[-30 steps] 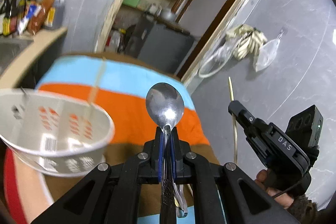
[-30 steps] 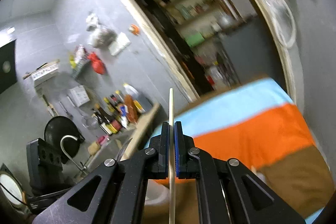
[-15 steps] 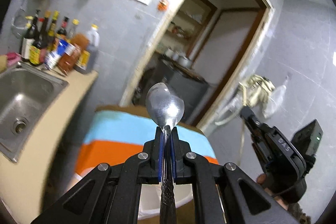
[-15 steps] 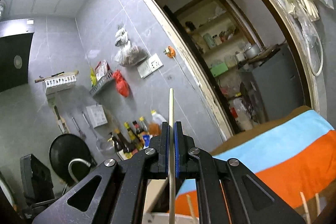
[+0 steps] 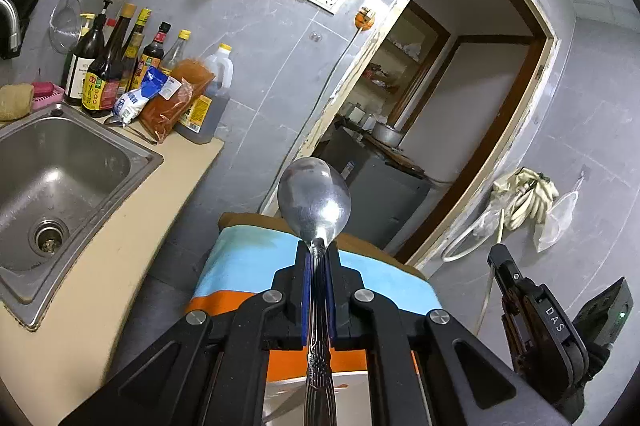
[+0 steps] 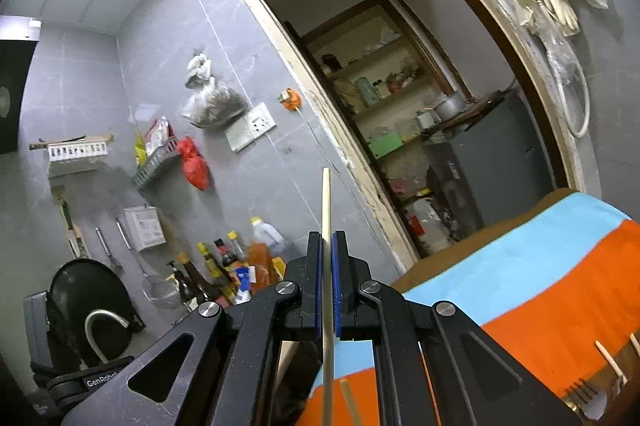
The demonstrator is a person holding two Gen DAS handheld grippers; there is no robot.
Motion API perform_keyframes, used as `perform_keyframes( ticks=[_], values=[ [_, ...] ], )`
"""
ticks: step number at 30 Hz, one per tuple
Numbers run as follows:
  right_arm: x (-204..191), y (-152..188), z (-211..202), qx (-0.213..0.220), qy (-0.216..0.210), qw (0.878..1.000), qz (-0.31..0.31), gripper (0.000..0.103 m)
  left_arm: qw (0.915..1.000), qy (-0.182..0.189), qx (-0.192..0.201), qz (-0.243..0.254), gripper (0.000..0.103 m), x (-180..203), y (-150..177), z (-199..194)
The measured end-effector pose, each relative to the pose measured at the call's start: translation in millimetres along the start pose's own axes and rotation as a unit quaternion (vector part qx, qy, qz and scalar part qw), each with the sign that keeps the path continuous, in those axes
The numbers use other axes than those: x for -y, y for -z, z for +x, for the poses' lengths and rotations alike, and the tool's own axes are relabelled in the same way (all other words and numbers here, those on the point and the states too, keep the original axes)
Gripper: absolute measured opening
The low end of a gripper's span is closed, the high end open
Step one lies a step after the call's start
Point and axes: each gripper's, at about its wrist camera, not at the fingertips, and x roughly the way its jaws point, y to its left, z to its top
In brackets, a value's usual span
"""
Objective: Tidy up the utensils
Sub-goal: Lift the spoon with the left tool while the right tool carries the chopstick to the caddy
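Note:
My left gripper (image 5: 318, 256) is shut on the neck of a metal spoon (image 5: 314, 196), whose bowl stands up past the fingertips. My right gripper (image 6: 327, 246) is shut on a pale wooden chopstick (image 6: 326, 202) that points upward between the pads. Both are held above a table covered by a striped cloth (image 6: 540, 274) in blue, orange and brown. The right gripper (image 5: 532, 310) also shows at the right edge of the left wrist view. On the cloth at the lower right lie a fork (image 6: 582, 396) and more chopsticks (image 6: 608, 360).
A counter (image 5: 120, 226) with a steel sink (image 5: 52, 182) runs along the left, with several sauce bottles (image 5: 120, 66) at its back. An open doorway (image 6: 400, 106) leads to a shelved room. A white rim (image 5: 348, 382) shows just under the left gripper.
Both views have swung from looking down at the cloth and a white basket toward the wall, counter and doorway. The basket has dropped out of sight. Spoon and chopstick stay gripped.

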Motion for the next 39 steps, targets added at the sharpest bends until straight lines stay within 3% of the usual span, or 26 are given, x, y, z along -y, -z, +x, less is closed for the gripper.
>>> perform_keyframes(
  ticks=[13,30,33,37,39],
  values=[
    [2.8,14.3,-0.4,-0.013,0.046,0.998,-0.030,0.004,0.9991,-0.022,0.007,0.036,0.007,1.9,23.7,3.0],
    [10.8,27.9,-5.3,-0.037,0.031,0.998,-0.030,0.005,0.9965,-0.038,-0.027,0.070,0.008,12.4,46.0,-3.0],
    [11.1,29.3,-6.2,-0.044,0.030,0.998,-0.030,0.005,0.9961,-0.036,-0.037,0.071,0.016,12.7,47.2,-3.9],
    [11.2,29.8,-11.4,-0.055,0.028,0.997,-0.035,0.006,0.9972,-0.028,-0.038,0.058,0.055,11.3,47.8,-9.5],
    [11.4,28.1,-14.8,-0.061,0.029,0.997,-0.034,0.012,0.9980,-0.027,-0.030,0.049,0.059,10.7,47.2,-15.2]
  ],
)
